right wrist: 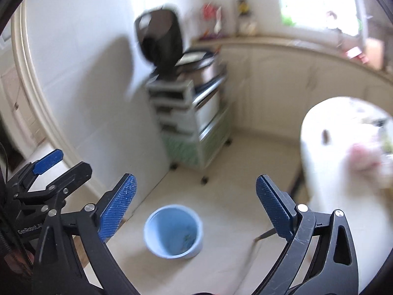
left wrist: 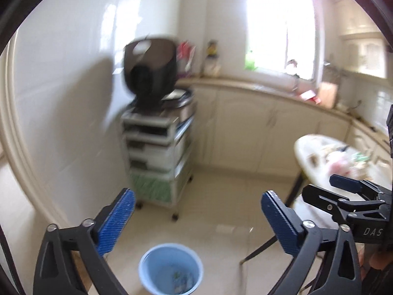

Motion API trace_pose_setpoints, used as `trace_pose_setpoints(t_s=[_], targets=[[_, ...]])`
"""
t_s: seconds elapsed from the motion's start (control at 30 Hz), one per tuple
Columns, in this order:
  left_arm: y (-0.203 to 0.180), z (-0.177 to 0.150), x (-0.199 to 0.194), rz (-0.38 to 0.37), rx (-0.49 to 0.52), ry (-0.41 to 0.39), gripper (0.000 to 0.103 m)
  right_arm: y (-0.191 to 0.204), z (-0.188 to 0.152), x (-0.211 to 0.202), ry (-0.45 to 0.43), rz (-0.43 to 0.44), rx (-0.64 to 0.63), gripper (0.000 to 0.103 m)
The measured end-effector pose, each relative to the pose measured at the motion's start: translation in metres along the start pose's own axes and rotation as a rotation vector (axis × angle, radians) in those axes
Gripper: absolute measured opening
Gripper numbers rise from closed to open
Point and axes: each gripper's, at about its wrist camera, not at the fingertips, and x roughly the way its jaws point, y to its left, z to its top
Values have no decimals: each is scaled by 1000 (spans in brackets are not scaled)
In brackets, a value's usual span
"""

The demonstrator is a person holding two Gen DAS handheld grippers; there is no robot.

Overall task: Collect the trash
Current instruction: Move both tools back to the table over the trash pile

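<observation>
A light blue trash bin stands on the tiled floor below both grippers, with a few scraps at its bottom; it also shows in the right wrist view. My left gripper is open and empty, above and behind the bin. My right gripper is open and empty too, held beside the left one. A round white table at the right carries pink and white crumpled litter; in the right wrist view the table and litter are blurred.
A white drawer cart on wheels stands against the wall, with a black open-lidded cooker on top. Cream cabinets and a counter run under the window. Dark table legs reach the floor right of the bin.
</observation>
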Motion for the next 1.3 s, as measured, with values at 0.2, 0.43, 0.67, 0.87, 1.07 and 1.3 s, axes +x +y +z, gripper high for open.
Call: trace_pose_setpoints(t_s=[0.2,0.43,0.67,0.87,1.07,1.3], targets=[[-72,0,-19,-128,84,-54,102,-53,5,-87,-113,-159,57,103],[-150,18,-10,-270,210,-24,102,-137,-2,-155,-150,-288,158,103],[-207,51,64,-402,294,33,102,-201,-22,-177,-148,-385,239,103],[-249,65,147,-414,362,39,102,-241,-31,-169,-116,-407,267,103],[-287,68,231,-408,416,102,102,-266,-33,-146,-73,-411,276,103],[-322,65,301,-397,483,143,100,-287,-29,-122,-44,-398,300,103]])
